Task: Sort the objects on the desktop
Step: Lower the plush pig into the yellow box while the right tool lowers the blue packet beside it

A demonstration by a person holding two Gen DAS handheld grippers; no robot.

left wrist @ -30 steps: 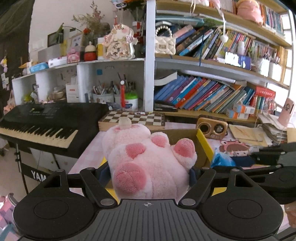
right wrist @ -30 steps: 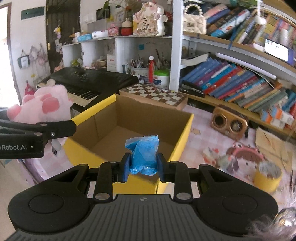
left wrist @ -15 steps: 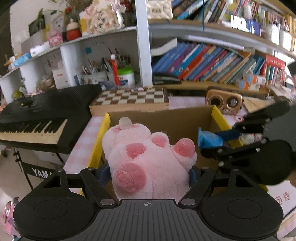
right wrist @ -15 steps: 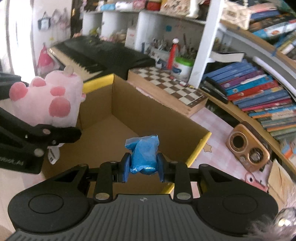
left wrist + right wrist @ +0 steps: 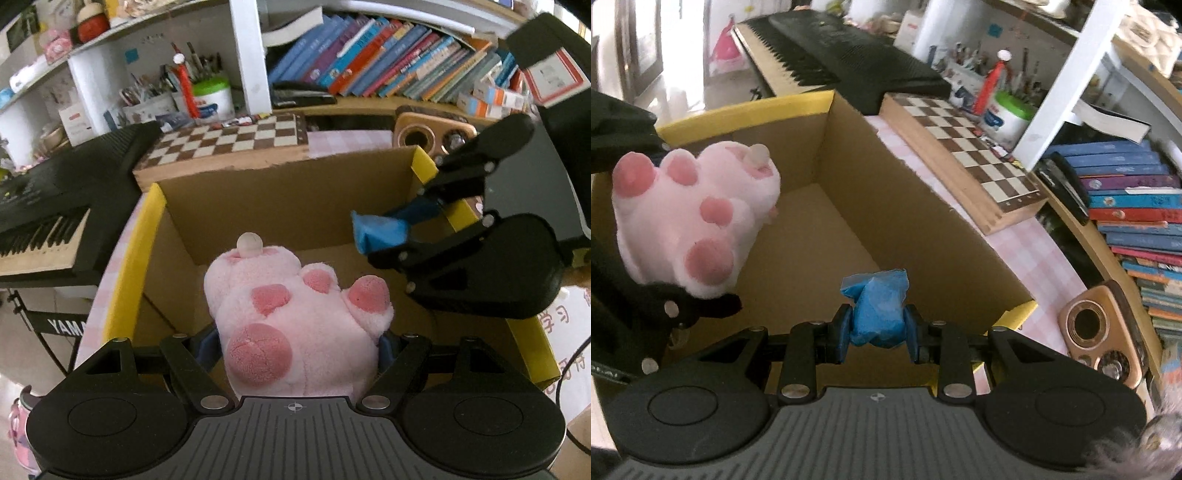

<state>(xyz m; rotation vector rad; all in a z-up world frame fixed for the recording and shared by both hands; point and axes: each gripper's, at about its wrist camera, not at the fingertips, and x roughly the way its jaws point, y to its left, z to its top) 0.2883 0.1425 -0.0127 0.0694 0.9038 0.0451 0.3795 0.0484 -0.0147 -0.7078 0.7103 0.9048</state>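
Plainly, fluffy pink plush paw [image 5: 295, 321] has darker pink pads [image 5: 259, 350].

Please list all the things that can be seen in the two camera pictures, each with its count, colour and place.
plush paw toy: one, pink, held over the box
crumpled packet: one, blue, held over the box
cardboard box: one, brown with yellow rim, open, on the table
chessboard: one, brown and cream, behind the box
keyboard: one, black, left of the box
wooden speaker: one, tan, right of the box
books: many, mixed colours, on the shelf
green-lidded jar: one, white, by the pens on the shelf
left gripper: black, closed on the plush paw toy
right gripper: black, closed on the crumpled packet
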